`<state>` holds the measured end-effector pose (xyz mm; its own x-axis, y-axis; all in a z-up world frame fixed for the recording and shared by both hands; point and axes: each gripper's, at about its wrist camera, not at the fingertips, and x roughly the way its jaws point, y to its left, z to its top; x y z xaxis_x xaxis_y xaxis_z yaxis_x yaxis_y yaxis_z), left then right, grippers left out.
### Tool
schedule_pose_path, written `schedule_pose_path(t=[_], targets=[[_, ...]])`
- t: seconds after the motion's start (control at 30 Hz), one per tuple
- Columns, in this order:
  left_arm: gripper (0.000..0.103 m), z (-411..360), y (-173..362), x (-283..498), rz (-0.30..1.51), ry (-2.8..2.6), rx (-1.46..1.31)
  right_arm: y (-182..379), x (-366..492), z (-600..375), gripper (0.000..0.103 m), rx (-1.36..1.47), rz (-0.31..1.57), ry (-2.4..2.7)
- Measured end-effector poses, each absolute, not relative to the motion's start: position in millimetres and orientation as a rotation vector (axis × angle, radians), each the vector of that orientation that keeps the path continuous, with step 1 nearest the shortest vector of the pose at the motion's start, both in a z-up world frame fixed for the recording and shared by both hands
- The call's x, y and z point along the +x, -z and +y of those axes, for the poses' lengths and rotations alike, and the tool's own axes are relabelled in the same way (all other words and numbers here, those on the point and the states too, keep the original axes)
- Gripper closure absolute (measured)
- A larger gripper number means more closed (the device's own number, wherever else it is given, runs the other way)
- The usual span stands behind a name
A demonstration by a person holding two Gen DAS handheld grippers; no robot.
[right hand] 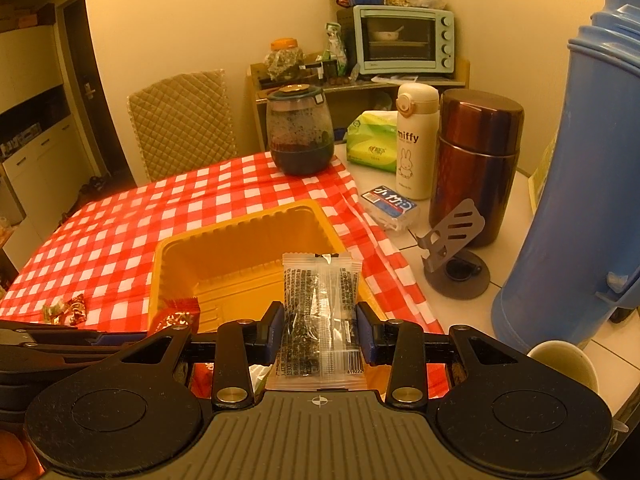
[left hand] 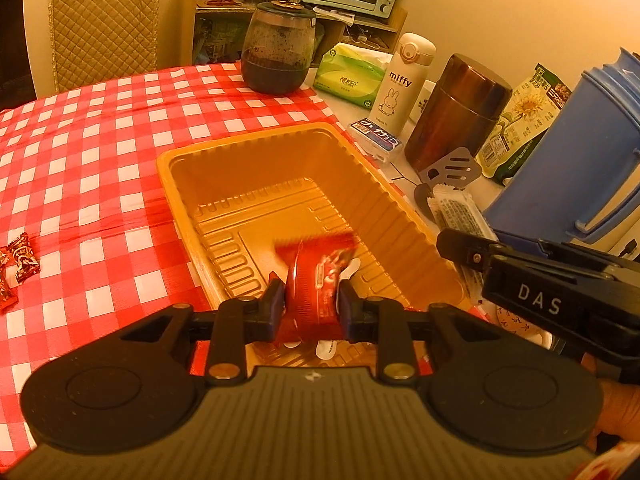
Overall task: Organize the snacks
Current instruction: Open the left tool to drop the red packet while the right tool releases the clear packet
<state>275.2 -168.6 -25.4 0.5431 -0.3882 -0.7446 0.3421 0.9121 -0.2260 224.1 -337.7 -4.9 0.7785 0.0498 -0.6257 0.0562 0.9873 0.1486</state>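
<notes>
A yellow plastic tray [left hand: 224,152] lies on the red-checked tablecloth; it also shows in the right wrist view [right hand: 240,224]. My left gripper [left hand: 312,300] is shut on a red snack packet [left hand: 316,280] and holds it over the tray's near end; the packet also shows in the right wrist view [right hand: 176,316]. My right gripper [right hand: 320,332] is shut on a clear packet of dark snack [right hand: 320,312] above the tray's near right rim; that packet also shows in the left wrist view [left hand: 460,212]. Small wrapped candies [left hand: 18,260] lie on the cloth to the left, and show in the right wrist view [right hand: 66,308].
Right of the tray stand a blue thermos jug [right hand: 580,184], a brown metal flask [right hand: 476,160], a white miffy bottle [right hand: 414,140], a grey phone stand [right hand: 456,248], a small blue box [right hand: 390,200], a tissue pack [right hand: 370,140]. A dark glass jar [right hand: 300,132] stands behind. A cup [right hand: 564,360] sits near right.
</notes>
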Motion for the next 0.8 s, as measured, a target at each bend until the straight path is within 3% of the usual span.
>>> schedule_pose_path(t=[0.8], targets=[[0.062, -139, 15, 260, 0.869, 0.364, -0.072, 1, 223, -325, 0.064, 0.174, 0.678, -0.036]])
